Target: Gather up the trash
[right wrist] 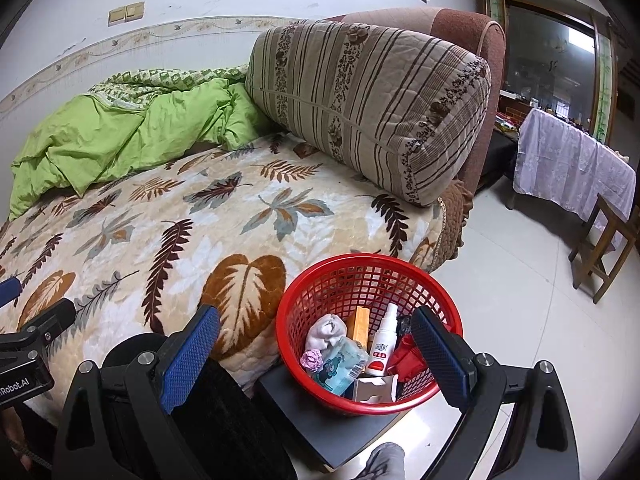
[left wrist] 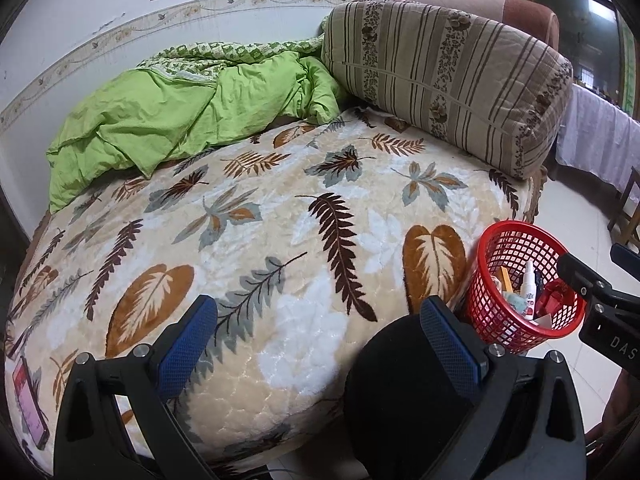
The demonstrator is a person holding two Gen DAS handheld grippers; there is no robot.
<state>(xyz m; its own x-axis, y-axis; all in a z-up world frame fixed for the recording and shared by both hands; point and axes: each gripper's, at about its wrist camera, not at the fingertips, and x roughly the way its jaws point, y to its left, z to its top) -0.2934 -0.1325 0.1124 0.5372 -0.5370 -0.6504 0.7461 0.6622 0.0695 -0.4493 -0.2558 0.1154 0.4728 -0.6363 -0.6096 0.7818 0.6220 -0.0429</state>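
A red mesh basket (right wrist: 360, 280) stands on a dark low stand (right wrist: 320, 420) beside the bed; it also shows in the left wrist view (left wrist: 512, 240). It holds a white spray bottle (right wrist: 383, 340), an orange box (right wrist: 358, 322), a crumpled tissue (right wrist: 326, 330), a teal packet (right wrist: 342, 364), a red wrapper (right wrist: 406, 358) and a white carton (right wrist: 374, 388). My right gripper (right wrist: 316, 352) is open and empty just over the basket's near rim. My left gripper (left wrist: 320, 344) is open and empty above the leaf-print blanket (left wrist: 280, 220).
A green quilt (left wrist: 180, 120) and a striped cushion (left wrist: 448, 80) lie at the back of the bed. A phone (left wrist: 28, 404) lies at the blanket's left edge. A cloth-covered table (right wrist: 572, 164) and a wooden stool (right wrist: 604, 244) stand on the tiled floor at right.
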